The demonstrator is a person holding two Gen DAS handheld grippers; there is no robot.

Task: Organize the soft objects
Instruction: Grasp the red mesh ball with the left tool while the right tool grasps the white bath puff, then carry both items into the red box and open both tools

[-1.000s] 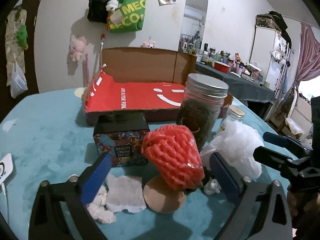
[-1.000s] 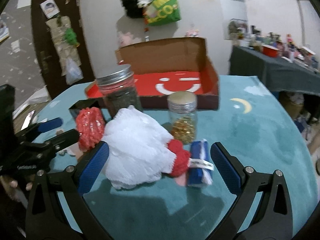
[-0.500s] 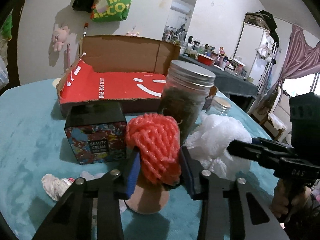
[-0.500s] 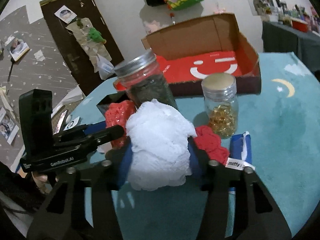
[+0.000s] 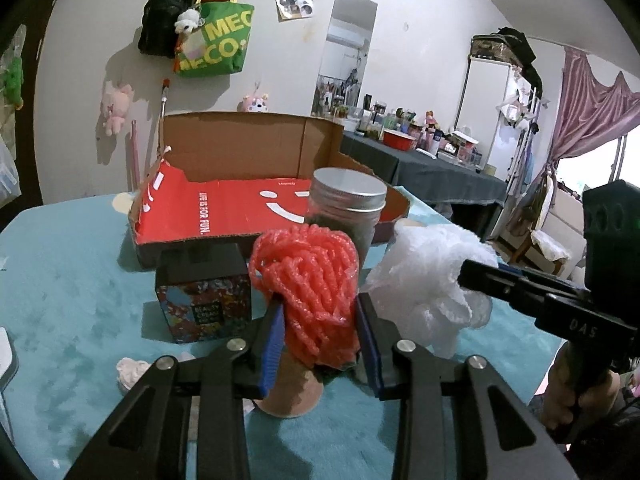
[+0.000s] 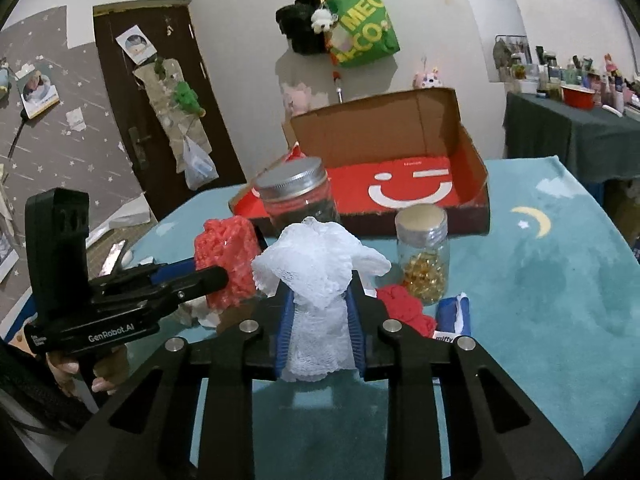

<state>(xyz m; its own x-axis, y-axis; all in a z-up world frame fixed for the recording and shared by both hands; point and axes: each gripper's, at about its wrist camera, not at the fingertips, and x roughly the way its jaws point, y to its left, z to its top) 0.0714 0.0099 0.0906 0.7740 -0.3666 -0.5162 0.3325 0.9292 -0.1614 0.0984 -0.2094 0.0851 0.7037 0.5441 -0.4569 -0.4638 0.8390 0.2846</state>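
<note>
A coral-red mesh puff point(image 5: 308, 288) sits between the blue pads of my left gripper point(image 5: 320, 314). The jaws are closing and press its lower half, holding it just above the teal table. In the right wrist view, a white mesh puff point(image 6: 320, 276) is squeezed narrow between the pads of my right gripper point(image 6: 320, 300), whose jaws are also closing. The two puffs hang side by side. The white puff point(image 5: 432, 280) shows right of the red one, and the red puff point(image 6: 228, 256) shows left of the white one.
An open cardboard box with a red floor point(image 5: 240, 208) stands behind. In front of it are a tall metal-lidded jar point(image 5: 344, 208), a small jar of gold capsules point(image 6: 424, 256) and a black patterned box point(image 5: 204, 300). A red cloth point(image 6: 408, 308), a blue roll point(image 6: 452, 312) and a tan disc point(image 5: 292, 396) lie on the table.
Both grippers went from wide open to closed, the left on the red puff and the right on the white one. Both puffs now sit a little higher above the table.
</note>
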